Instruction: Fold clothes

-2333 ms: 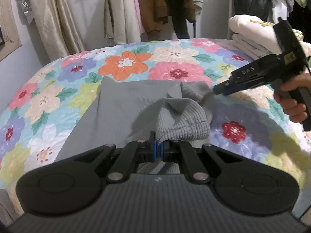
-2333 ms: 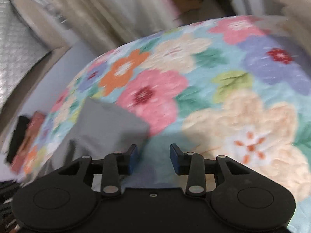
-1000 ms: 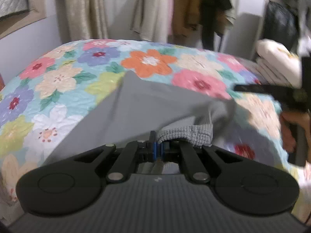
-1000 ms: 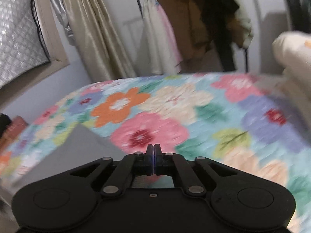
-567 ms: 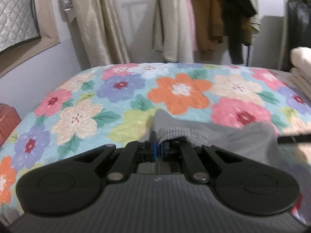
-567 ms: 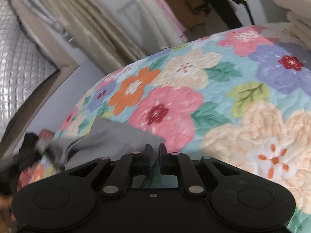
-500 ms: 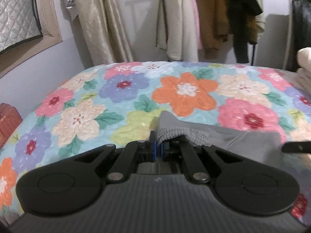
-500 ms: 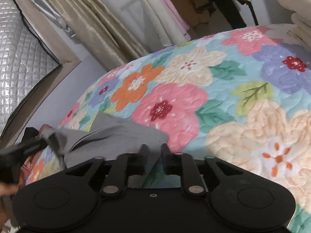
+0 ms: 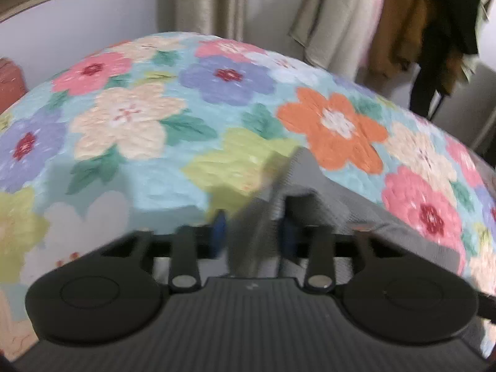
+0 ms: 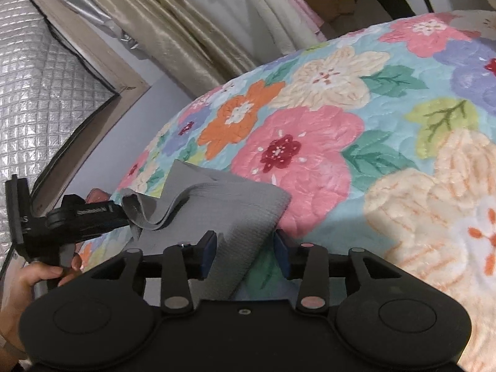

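Note:
A grey knit garment (image 10: 223, 198) lies folded on the floral quilt (image 10: 387, 142). In the left wrist view the garment (image 9: 356, 210) runs from between my fingers off to the right. My left gripper (image 9: 252, 232) is open, with a blurred strip of grey cloth in the gap between its jaws. In the right wrist view the left gripper (image 10: 121, 214) shows at far left beside a raised fold of the garment. My right gripper (image 10: 245, 248) is open, its jaws on either side of the garment's near edge.
The quilt (image 9: 155, 124) covers the whole bed. Beige curtains (image 10: 186, 40) and a padded silver window cover (image 10: 40, 83) stand to the left. Clothes (image 9: 403, 24) hang on a rack behind the bed. A reddish object (image 9: 11, 77) sits at the left bed edge.
Both grippers have opened; half a second ago the left was shut on the garment's cuff and the right nearly shut. The left view has swung left and is blurred.

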`<action>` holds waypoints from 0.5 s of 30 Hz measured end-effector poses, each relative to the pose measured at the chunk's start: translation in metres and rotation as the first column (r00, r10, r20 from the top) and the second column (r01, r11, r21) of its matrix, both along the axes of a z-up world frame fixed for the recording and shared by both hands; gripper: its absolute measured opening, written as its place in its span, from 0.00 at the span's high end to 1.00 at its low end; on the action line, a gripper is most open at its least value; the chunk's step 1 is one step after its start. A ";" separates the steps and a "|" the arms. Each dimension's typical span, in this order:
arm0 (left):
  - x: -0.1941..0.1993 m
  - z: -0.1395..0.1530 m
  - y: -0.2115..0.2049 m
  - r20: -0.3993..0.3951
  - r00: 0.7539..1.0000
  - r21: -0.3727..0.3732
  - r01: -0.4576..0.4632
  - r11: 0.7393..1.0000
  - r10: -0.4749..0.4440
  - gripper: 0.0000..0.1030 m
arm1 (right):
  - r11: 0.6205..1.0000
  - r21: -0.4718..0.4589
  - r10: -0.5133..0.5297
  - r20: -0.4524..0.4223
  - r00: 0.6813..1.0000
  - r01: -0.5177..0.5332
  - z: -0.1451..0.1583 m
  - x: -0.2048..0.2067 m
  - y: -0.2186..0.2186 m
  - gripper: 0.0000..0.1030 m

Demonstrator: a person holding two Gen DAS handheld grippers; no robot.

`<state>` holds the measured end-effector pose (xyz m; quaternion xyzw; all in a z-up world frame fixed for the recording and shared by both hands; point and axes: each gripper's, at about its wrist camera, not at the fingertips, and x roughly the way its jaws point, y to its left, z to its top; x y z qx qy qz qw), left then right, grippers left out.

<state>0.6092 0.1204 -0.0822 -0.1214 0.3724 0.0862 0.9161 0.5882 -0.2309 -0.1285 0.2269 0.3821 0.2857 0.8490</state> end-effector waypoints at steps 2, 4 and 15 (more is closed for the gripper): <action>-0.002 0.004 0.009 0.002 1.000 0.015 -0.024 1.000 0.024 0.56 | 1.000 -0.012 0.009 0.008 1.000 -0.009 -0.003 0.002 0.003 0.55; -0.004 0.007 0.018 0.007 1.000 0.014 -0.029 0.999 0.029 0.56 | 1.000 -0.024 0.014 0.019 1.000 -0.013 -0.003 0.003 0.007 0.55; -0.014 -0.004 0.016 -0.010 0.999 0.031 0.040 0.999 -0.039 0.55 | 0.986 -0.159 0.003 0.304 0.953 0.047 0.037 -0.040 0.029 0.96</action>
